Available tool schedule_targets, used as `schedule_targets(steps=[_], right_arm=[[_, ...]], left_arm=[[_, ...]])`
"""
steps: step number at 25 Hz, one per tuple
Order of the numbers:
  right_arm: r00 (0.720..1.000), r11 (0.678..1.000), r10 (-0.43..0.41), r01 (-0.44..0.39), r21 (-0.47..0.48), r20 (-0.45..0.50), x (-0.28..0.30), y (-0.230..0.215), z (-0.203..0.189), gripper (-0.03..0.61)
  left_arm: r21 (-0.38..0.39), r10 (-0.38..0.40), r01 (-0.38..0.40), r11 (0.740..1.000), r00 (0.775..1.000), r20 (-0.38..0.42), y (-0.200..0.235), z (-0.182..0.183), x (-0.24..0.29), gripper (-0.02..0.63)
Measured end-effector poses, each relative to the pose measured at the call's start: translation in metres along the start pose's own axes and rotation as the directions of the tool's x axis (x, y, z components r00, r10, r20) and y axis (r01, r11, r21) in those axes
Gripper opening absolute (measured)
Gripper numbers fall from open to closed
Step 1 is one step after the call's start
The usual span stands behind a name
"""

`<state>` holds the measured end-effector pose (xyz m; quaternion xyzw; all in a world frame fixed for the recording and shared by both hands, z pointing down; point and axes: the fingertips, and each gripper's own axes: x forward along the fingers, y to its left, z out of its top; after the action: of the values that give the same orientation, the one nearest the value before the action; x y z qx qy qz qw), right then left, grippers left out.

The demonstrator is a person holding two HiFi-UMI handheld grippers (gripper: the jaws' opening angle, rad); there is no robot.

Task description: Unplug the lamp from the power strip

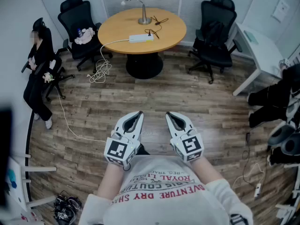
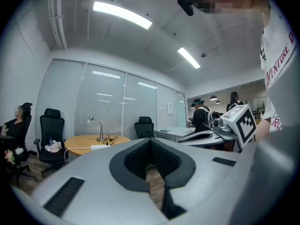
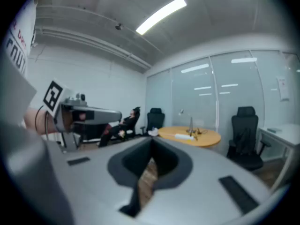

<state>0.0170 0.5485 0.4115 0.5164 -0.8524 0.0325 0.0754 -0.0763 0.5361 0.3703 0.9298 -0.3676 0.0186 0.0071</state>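
A silver desk lamp stands at the back of a round wooden table across the room. In front of it lies a white power strip, with a black cord coiled beside it. Where the plug sits is too small to tell. My left gripper and right gripper are held close to my body, far from the table, both shut and empty. The left gripper view shows the lamp and strip beyond the shut left gripper. The right gripper view shows the lamp past the shut right gripper.
Black office chairs flank the table. A person sits in a chair at the left. The strip's white cable trails over the wood floor. A white desk and gear stand at the right.
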Motion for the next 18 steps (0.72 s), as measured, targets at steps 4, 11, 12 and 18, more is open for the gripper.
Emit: schedule_targets(steps=[4,11,12,18], right_arm=[[1.0,1.0,0.005,-0.005,0.001,-0.004,0.0,-0.003,-0.001,0.029],[1.0,1.0,-0.012,0.012,0.0,-0.002,0.007,-0.007,0.003,0.029],[1.0,1.0,-0.011,0.011,0.006,-0.005,0.009,-0.008,0.002,0.029],[1.0,0.999,-0.001,0.002,0.051,-0.014,0.022,-0.011,-0.008,0.029]], left_arm=[[0.001,-0.003,0.003,1.0,1.0,-0.002,-0.001,0.0,0.004,0.031],[0.0,-0.019,0.019,1.0,1.0,-0.012,0.005,-0.001,0.013,0.031],[0.001,-0.02,0.02,1.0,1.0,-0.01,0.007,0.0,0.015,0.031],[-0.008,-0.043,0.043,0.999,0.999,-0.021,0.016,-0.004,0.026,0.031]])
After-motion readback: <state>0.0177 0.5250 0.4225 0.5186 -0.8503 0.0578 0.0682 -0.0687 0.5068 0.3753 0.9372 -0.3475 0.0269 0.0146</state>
